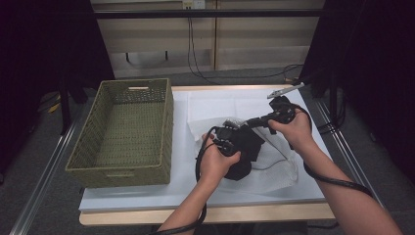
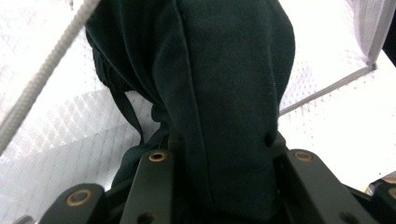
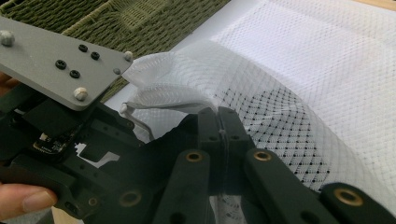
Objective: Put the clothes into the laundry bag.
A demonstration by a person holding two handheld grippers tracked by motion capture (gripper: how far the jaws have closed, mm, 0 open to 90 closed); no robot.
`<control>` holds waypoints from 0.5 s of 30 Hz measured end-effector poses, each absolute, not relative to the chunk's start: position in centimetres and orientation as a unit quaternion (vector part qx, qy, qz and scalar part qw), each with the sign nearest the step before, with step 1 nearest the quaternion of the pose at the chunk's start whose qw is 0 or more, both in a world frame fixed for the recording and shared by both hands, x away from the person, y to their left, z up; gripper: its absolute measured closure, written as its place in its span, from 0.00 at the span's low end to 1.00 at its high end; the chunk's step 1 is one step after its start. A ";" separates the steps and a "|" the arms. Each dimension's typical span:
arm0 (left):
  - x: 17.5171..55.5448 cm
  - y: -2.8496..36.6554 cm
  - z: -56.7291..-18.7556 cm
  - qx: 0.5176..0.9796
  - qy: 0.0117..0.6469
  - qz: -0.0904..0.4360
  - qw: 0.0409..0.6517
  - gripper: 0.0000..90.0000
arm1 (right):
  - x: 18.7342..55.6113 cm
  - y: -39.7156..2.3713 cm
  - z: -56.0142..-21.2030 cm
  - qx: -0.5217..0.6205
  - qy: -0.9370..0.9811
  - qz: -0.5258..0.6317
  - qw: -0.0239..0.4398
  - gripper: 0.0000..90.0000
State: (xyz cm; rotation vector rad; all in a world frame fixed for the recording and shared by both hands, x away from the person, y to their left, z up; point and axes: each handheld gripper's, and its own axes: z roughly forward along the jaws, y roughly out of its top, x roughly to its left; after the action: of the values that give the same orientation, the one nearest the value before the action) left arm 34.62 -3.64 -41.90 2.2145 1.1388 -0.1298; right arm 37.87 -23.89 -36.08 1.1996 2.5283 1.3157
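light: bright tabletop, dark surroundings; shadows: soft; focus: close foreground blurred in both gripper views; glare: none

Left tool (image 2: 219, 186): jaws rise from the bottom edge, clamped on a bunched black garment (image 2: 219, 93) that stands straight up between them. White mesh bag (image 2: 70, 140) lies behind the garment on both sides. White cord (image 2: 42, 74) runs diagonally, upper left of the tool. Mesh seam edge at upper right.
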 end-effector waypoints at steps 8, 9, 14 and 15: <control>34.8 -4.4 -41.6 0.836 0.436 -0.048 0.329 0.75 | 37.8 -24.5 -36.2 0.390 0.814 0.429 0.025 1.00; 34.7 -4.5 -41.5 0.836 0.439 -0.045 0.328 0.75 | 37.8 -24.5 -36.1 0.390 0.815 0.429 0.026 1.00; 34.9 -4.9 -41.4 0.831 0.443 -0.046 0.334 0.75 | 37.8 -24.5 -35.7 0.389 0.816 0.426 0.030 1.00; 35.0 -4.8 -41.4 0.835 0.437 -0.046 0.331 0.75 | 37.9 -24.5 -35.7 0.389 0.816 0.427 0.029 1.00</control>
State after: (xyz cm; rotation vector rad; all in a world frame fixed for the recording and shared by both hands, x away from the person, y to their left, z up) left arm 34.99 -4.78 -41.37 2.1841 1.1415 -0.1190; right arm 37.85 -24.52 -35.68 1.1998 2.5172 1.3168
